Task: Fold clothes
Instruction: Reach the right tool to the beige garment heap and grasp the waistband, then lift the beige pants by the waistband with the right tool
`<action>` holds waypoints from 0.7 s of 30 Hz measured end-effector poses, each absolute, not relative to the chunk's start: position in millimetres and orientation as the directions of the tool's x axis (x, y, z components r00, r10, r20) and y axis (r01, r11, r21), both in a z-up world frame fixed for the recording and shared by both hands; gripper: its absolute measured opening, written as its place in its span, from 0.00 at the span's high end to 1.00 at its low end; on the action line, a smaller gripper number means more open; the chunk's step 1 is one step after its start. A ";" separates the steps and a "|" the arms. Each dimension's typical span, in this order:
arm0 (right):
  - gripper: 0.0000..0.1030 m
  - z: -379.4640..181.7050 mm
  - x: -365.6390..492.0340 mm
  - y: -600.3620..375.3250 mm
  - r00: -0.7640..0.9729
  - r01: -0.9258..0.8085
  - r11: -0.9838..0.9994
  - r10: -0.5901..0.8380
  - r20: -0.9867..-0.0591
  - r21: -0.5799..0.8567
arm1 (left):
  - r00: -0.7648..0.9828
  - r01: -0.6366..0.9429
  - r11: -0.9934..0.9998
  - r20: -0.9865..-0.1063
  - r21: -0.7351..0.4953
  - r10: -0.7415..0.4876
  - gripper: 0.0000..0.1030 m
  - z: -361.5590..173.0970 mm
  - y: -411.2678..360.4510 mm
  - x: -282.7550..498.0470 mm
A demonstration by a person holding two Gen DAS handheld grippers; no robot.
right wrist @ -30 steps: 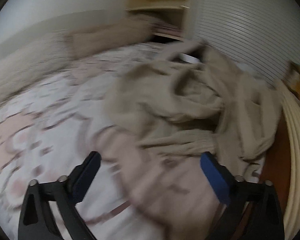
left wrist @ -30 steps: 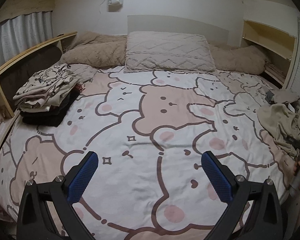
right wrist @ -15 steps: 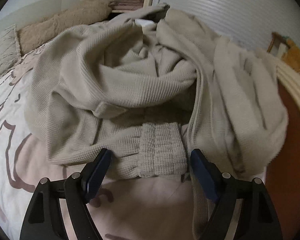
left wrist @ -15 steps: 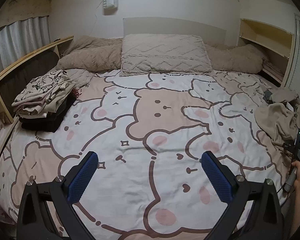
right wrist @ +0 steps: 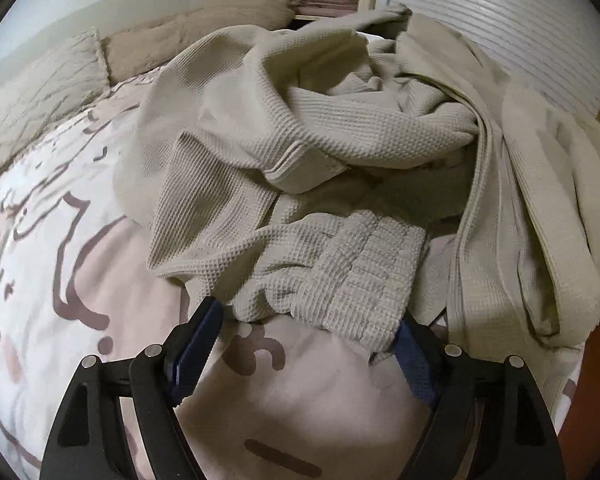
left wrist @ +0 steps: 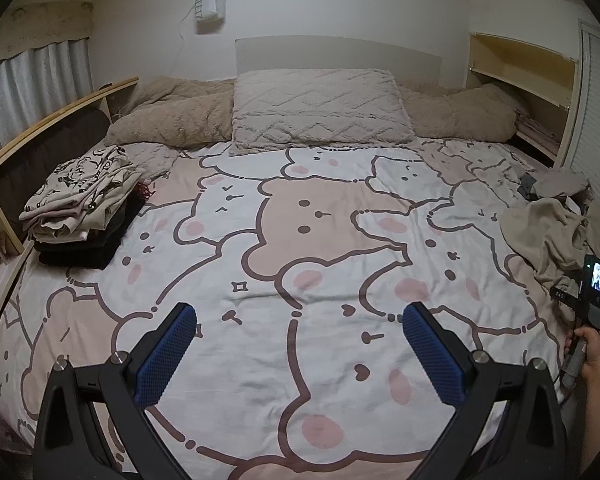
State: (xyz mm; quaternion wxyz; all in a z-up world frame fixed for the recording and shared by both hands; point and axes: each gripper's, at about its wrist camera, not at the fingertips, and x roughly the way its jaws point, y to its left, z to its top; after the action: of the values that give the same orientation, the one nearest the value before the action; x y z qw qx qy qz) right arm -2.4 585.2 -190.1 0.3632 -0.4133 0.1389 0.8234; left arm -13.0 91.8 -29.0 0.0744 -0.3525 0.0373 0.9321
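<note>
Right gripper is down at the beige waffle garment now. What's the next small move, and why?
Probably ease the right gripper slightly forward and close on the ribbed cuff. Its jaws stand open with the cuff's edge just between the tips, not yet pinched, and the beige waffle garment lies crumpled on the bedspread. The left gripper is open, holding nothing.

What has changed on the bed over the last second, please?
The right tool came down close to the beige garment, its jaws narrowing a little to straddle the ribbed cuff, not yet gripping. The left tool stayed open over the bedspread; the folded stack is untouched.
</note>
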 end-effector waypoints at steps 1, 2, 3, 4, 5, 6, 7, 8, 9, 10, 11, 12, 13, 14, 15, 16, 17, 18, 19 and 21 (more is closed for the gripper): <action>0.20 -189.9 -3.1 588.2 -0.396 -0.724 -0.688 0.483 -0.781 -0.058 | -0.742 -0.167 -0.986 -0.661 0.019 0.113 0.00 -28.0 91.9 -12.1; 0.20 -189.6 -4.2 592.7 -0.399 -0.734 -0.678 0.481 -0.781 -0.043 | -0.747 -0.169 -0.985 -0.656 0.026 0.110 0.00 -26.7 92.0 -10.9; 0.20 -189.3 -7.3 604.0 -0.410 -0.739 -0.673 0.476 -0.778 -0.021 | -0.751 -0.170 -0.985 -0.651 0.033 0.108 0.00 -25.2 92.0 -9.8; 0.21 -188.3 -10.3 613.5 -0.423 -0.743 -0.670 0.469 -0.775 0.000 | -0.759 -0.170 -0.984 -0.643 0.045 0.102 0.00 -23.6 91.9 -8.6; 0.28 -184.3 -12.1 615.6 -0.441 -0.734 -0.679 0.458 -0.772 0.017 | -0.765 -0.171 -0.984 -0.637 0.052 0.099 0.00 -22.3 91.3 -7.1; 0.34 -180.3 -13.9 616.7 -0.461 -0.724 -0.689 0.445 -0.768 0.034 | -0.772 -0.173 -0.983 -0.629 0.059 0.098 0.00 -20.6 90.2 -5.7; 0.44 -176.9 -15.7 613.0 -0.490 -0.702 -0.710 0.427 -0.760 0.053 | -0.776 -0.174 -0.983 -0.624 0.061 0.098 0.00 -19.3 89.4 -5.0; 0.46 -173.3 -18.0 608.2 -0.522 -0.674 -0.735 0.404 -0.751 0.073 | -0.778 -0.173 -0.983 -0.621 0.062 0.098 0.00 -18.6 88.6 -4.7; 0.47 -169.4 -22.6 598.8 -0.557 -0.630 -0.771 0.367 -0.745 0.092 | -0.780 -0.168 -0.984 -0.618 0.062 0.095 0.00 -17.8 88.0 -4.8; 0.47 -168.6 -25.4 593.5 -0.564 -0.614 -0.784 0.357 -0.745 0.089 | -0.782 -0.159 -0.985 -0.617 0.062 0.087 0.00 -17.5 87.1 -5.2; 0.47 -168.4 -28.0 588.4 -0.567 -0.601 -0.794 0.351 -0.745 0.084 | -0.784 -0.149 -0.987 -0.615 0.063 0.079 0.00 -17.2 86.2 -5.5; 0.47 -170.7 -29.3 585.6 -0.555 -0.609 -0.790 0.360 -0.750 0.071 | -0.784 -0.143 -0.988 -0.615 0.057 0.078 0.00 -17.5 84.6 -5.2; 0.54 -174.2 -28.6 588.1 -0.541 -0.628 -0.775 0.369 -0.756 0.071 | -0.784 -0.136 -0.989 -0.615 0.051 0.076 0.00 -17.7 82.9 -4.9; 0.67 -177.7 -28.0 590.6 -0.528 -0.646 -0.760 0.377 -0.761 0.071 | -0.785 -0.130 -0.990 -0.616 0.046 0.075 0.00 -18.0 81.2 -4.5; 0.73 -180.3 -26.9 593.7 -0.518 -0.664 -0.744 0.381 -0.766 0.079 | -0.785 -0.130 -0.991 -0.615 0.043 0.076 0.00 -18.8 79.3 -3.3; 0.82 -178.8 -23.3 599.7 -0.526 -0.680 -0.723 0.364 -0.769 0.122 | -0.786 -0.129 -0.991 -0.614 0.046 0.074 0.00 -19.6 77.6 -2.1; 0.84 -175.1 -20.4 604.6 -0.548 -0.681 -0.711 0.332 -0.768 0.179 | -0.785 -0.128 -0.991 -0.615 0.050 0.070 0.00 -20.8 76.5 -1.5; 0.85 -167.7 -15.8 607.9 -0.583 -0.667 -0.702 0.284 -0.761 0.249 | -0.784 -0.126 -0.991 -0.617 0.053 0.067 0.00 -22.1 75.3 -0.9; 0.85 -160.1 -11.8 610.3 -0.617 -0.648 -0.694 0.239 -0.749 0.313 | -0.782 -0.126 -0.991 -0.620 0.045 0.071 0.00 -23.1 73.6 -0.3; 0.86 -142.0 -9.3 607.3 -0.679 -0.584 -0.709 0.161 -0.716 0.394 | -0.776 -0.126 -0.992 -0.625 0.029 0.081 0.00 -25.0 70.0 0.9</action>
State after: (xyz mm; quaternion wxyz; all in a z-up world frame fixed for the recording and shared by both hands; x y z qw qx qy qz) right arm -9.3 607.3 -142.0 0.2164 -0.3372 0.3139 0.8608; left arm 0.9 70.0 -25.0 0.0549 -0.3299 0.0346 0.9418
